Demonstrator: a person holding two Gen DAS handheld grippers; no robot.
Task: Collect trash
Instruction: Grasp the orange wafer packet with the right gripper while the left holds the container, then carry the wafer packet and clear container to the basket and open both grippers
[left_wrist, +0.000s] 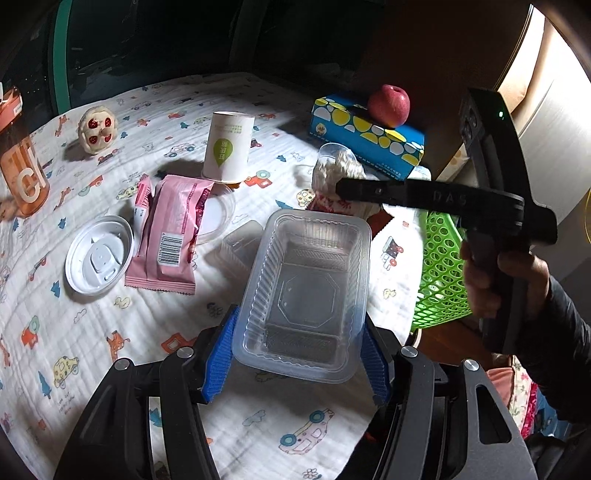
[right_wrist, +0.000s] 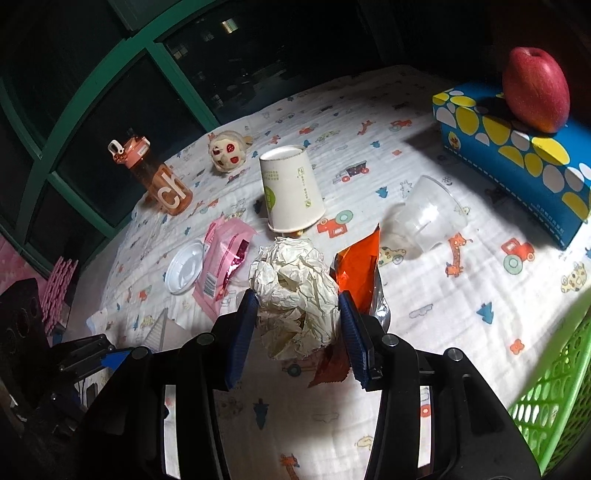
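My left gripper (left_wrist: 297, 354) is shut on a clear plastic tray (left_wrist: 306, 291), its blue pads pressing the tray's two sides just above the patterned cloth. My right gripper (right_wrist: 297, 321) is shut on a crumpled paper ball (right_wrist: 295, 291), held above the cloth; the ball also shows in the left wrist view (left_wrist: 334, 173). An orange foil wrapper (right_wrist: 360, 273) lies right beside the ball. A green basket (left_wrist: 441, 273) stands at the table's right edge; it also shows in the right wrist view (right_wrist: 557, 398). A pink wrapper (left_wrist: 171, 236), a white lid (left_wrist: 99, 254), an upturned paper cup (left_wrist: 229, 147) and a tipped clear cup (right_wrist: 424, 218) lie on the cloth.
A blue tissue box (left_wrist: 365, 134) with a red apple (left_wrist: 388, 105) on it stands at the back right. An orange bottle (left_wrist: 22, 166) and a small plush toy (left_wrist: 98, 129) stand at the back left. A clear flat lid (left_wrist: 218, 214) lies under the pink wrapper.
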